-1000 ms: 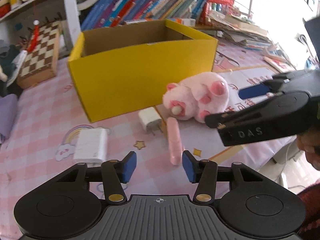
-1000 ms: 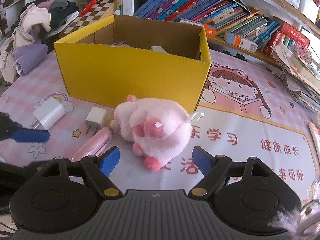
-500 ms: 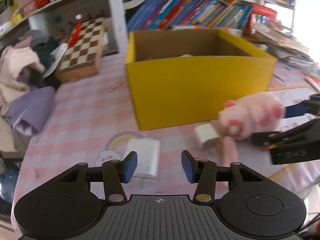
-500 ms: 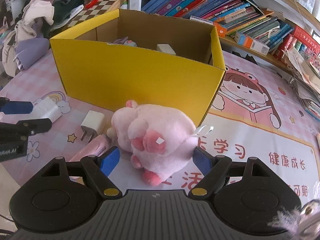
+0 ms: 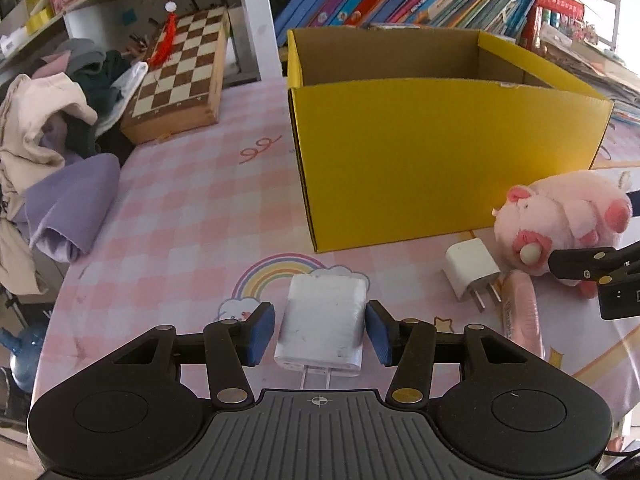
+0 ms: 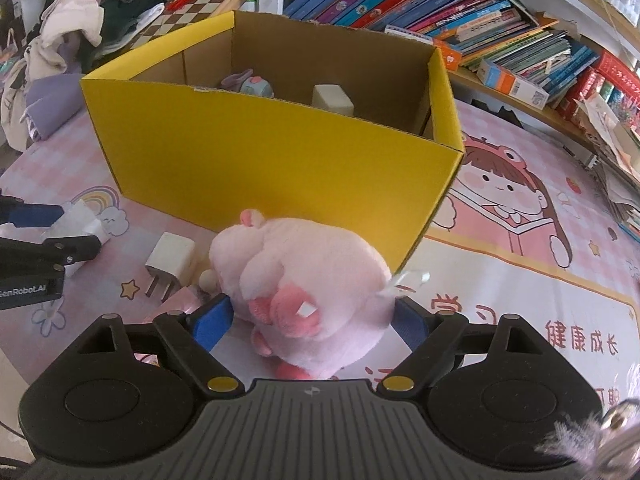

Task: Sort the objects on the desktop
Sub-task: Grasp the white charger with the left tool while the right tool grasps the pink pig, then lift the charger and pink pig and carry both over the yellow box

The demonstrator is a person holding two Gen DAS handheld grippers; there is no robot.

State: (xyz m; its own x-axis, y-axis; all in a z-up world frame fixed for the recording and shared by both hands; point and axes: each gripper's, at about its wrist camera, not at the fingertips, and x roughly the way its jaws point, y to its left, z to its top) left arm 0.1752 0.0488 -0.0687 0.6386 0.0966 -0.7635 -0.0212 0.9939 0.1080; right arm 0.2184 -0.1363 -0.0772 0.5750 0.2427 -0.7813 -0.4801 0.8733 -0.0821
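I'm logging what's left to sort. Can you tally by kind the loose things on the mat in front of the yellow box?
White chargers: 2, a large one and a small one
Pink plush toys: 1
Pink wrapped packets: 1
Total: 4

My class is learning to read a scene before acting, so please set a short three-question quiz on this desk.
1. True or false: the yellow box already has things inside it.
2. What lies between the left gripper's fingers? A chessboard; B white charger; C purple cloth.
3. Complete: the right gripper straddles the pink ___.
Key: 1 true; 2 B; 3 plush toy.
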